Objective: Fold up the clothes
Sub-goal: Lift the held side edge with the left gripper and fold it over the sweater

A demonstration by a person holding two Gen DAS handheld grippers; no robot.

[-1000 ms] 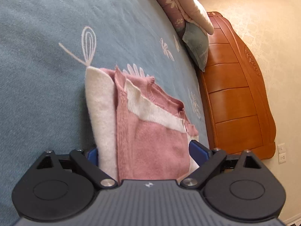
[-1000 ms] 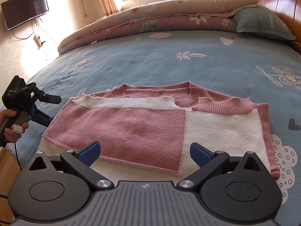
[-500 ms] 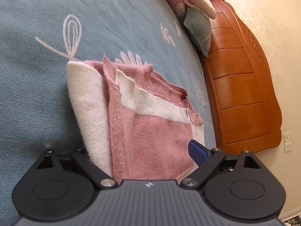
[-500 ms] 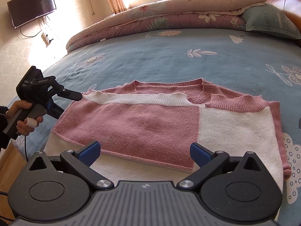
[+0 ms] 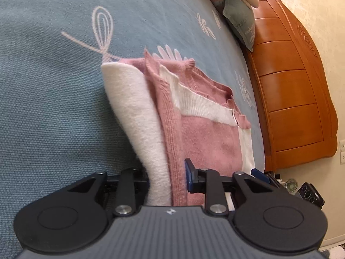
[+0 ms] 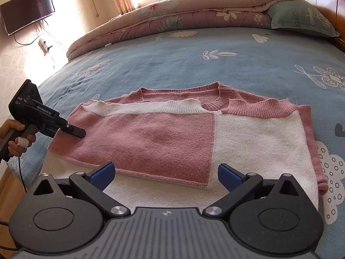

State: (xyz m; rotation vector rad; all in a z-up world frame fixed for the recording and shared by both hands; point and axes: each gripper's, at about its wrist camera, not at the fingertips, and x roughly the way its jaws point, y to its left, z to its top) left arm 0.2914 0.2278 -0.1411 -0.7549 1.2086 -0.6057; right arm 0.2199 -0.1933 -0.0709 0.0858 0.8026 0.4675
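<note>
One fuzzy pink-and-white knit sweater (image 6: 183, 138), folded rectangular: left claw (image 5: 167, 179) seemingly pinches its edge; right claw (image 6: 165, 173) gapes wide before it.

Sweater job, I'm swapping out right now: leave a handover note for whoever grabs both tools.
Left tool: shut on the sweater, pinching its edge layers.
Right tool: open, empty, hovering at the sweater's near edge.
Sweater lies on the blue bedsheet, partly folded, with a pink panel laid over the white body.
Left: finish the remaining folds and tidy.
</note>
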